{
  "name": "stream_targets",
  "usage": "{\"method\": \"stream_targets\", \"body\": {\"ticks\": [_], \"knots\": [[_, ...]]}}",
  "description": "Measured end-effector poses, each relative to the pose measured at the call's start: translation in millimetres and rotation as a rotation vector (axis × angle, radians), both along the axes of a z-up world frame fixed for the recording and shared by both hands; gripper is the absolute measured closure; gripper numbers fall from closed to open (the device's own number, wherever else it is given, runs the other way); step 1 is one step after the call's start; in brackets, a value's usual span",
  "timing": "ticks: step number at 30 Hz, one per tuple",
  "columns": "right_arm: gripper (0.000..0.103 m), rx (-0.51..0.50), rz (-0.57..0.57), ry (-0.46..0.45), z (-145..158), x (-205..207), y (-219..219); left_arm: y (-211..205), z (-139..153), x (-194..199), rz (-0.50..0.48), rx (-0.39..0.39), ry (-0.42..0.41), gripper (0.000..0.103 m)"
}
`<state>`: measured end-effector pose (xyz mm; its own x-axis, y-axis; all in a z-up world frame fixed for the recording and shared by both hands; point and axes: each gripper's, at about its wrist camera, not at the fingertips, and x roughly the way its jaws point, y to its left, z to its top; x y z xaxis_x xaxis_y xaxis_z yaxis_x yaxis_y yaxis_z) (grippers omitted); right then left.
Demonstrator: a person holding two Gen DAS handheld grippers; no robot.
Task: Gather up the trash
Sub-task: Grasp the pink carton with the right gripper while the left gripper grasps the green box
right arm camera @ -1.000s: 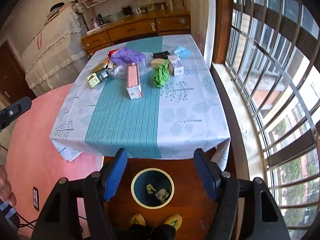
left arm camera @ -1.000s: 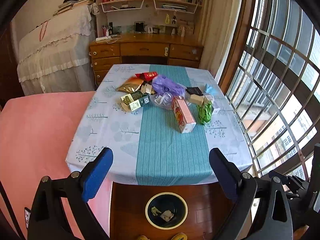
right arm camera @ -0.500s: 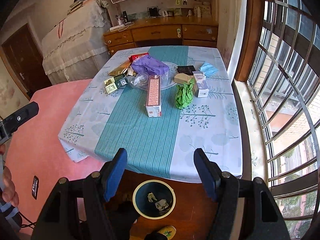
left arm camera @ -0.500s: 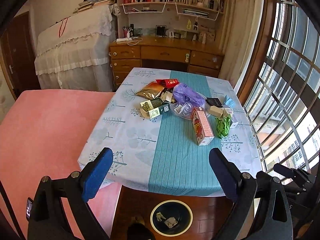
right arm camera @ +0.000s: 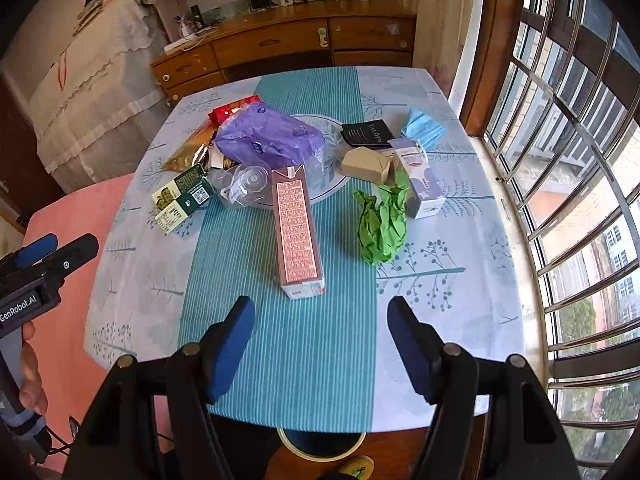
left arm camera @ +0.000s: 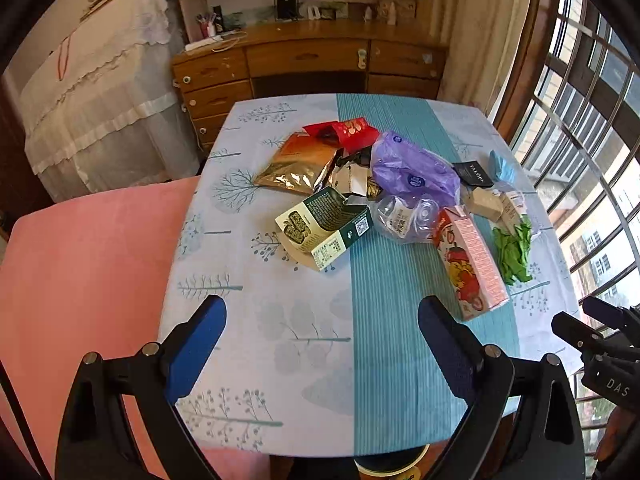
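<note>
1. Both grippers have advanced over the tabletop (left arm camera: 248,344); the bin (right arm camera: 320,446) now peeks from under its near edge.
2. Left gripper (left arm camera: 322,342) and right gripper (right arm camera: 320,338) gape wide, empty.
3. Pink carton (right arm camera: 298,232) lies at 12 o'clock from the right gripper, crumpled green paper (right arm camera: 382,226) at 1 o'clock, green box (left arm camera: 326,226) at 12 o'clock from the left.

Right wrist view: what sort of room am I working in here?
Likely a lived-in home study or bedroom: a wooden desk with drawers, a cloth-covered table strewn with packaging, and a barred window.
</note>
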<state>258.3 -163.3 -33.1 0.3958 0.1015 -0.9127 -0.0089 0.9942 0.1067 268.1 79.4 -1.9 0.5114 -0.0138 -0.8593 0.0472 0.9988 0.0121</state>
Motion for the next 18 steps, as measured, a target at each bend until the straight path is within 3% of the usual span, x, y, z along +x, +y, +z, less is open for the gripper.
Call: {"method": "stream_targets", "body": {"ticks": [9,18], "knots": [[0.034,-0.027,-0.117,0.117,-54,74,31,2,-79,108,-0.155,0.060,0.165,0.007],[0.034,-0.069,-0.149,0.186,-83,95,38,-18,-133,140,-0.259,0.168,0.230,0.008]]}}
